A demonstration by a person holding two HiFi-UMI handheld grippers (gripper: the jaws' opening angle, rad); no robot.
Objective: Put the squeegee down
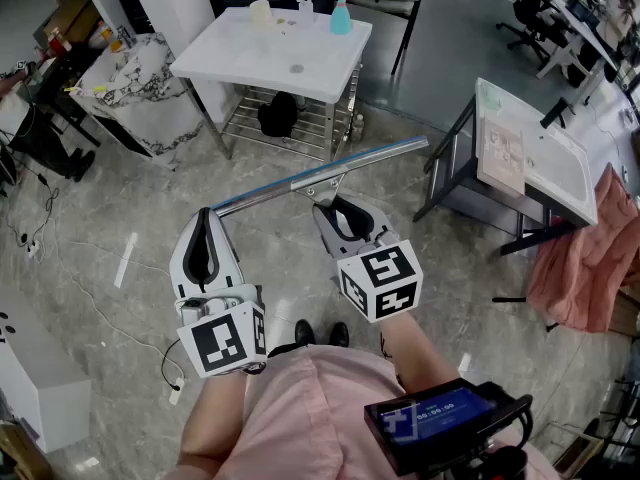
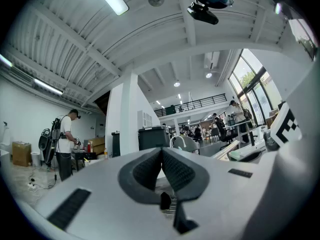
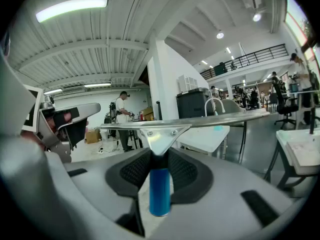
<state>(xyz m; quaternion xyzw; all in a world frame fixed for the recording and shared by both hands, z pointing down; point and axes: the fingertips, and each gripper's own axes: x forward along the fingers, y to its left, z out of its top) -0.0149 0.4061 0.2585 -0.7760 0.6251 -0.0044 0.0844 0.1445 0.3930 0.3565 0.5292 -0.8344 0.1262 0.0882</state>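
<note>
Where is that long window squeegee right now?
The blue-handled metal squeegee sits centre of the head view, gripped in the right tongs, held over the floor before the white sink table.

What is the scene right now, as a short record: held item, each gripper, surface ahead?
held item: squeegee, blue handle, metal blade crosswise
right gripper: shut on the squeegee handle
left gripper: shut, empty, near the blade's left end
put down: not yet, held above the floor
ahead: white table with a sink

You'll find nothing legible here: the small blue-lit screen point(image 1: 432, 415) on the black device point(image 1: 470, 438) nearest you shows only blurred characters.
</note>
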